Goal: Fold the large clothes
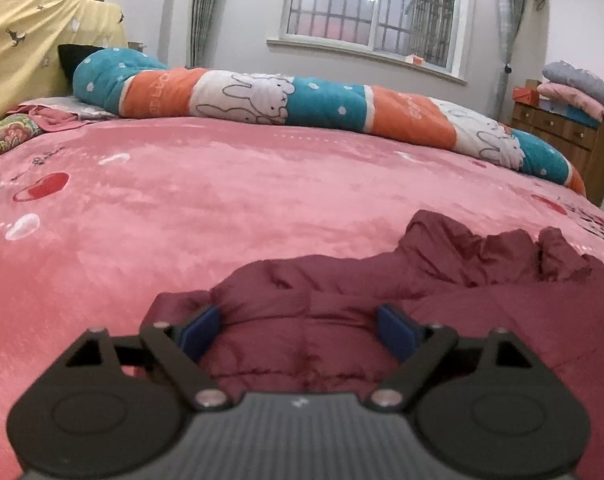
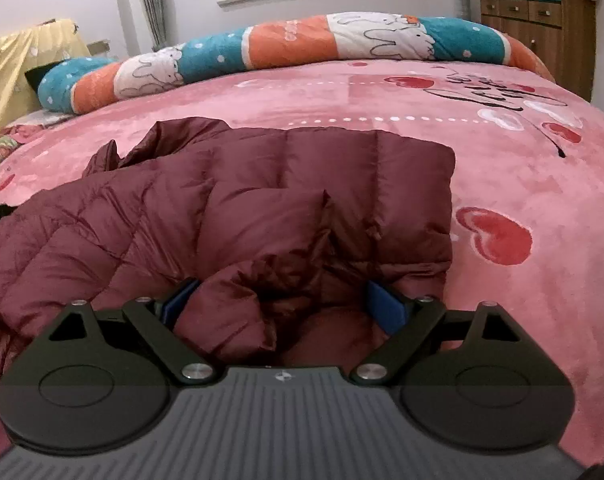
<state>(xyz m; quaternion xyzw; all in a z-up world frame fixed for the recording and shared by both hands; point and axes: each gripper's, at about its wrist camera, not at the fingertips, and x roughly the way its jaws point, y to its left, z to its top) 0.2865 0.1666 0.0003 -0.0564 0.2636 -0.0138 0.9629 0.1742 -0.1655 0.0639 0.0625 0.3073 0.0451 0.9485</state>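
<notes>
on the pink bed cover [image 2: 382,92] lies the maroon puffer jacket [image 2: 285,184], soft, light, likely slippery. left gripper [image 1: 299,330] and right gripper [image 2: 279,304] stand wide open astride its puffy edges, not clamped; best pinch a quilted seam.

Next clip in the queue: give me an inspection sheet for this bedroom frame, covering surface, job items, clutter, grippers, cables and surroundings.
Surface: pink heart-print bedspread, soft, mostly flat.
Job's things: maroon puffer jacket lying on the bedspread, rumpled, not yet a neat fold.
Clutter: rolled rabbit-print quilt along the far side; floral fabric at the far left.
Grippers: left gripper open, jacket fabric bulging between its blue pads; right gripper open, a bunched jacket fold between its pads.
Cables: nothing seen.
Surroundings: barred window, curtains, wooden dresser stacked with folded blankets, yellow sheet draped at left.
</notes>
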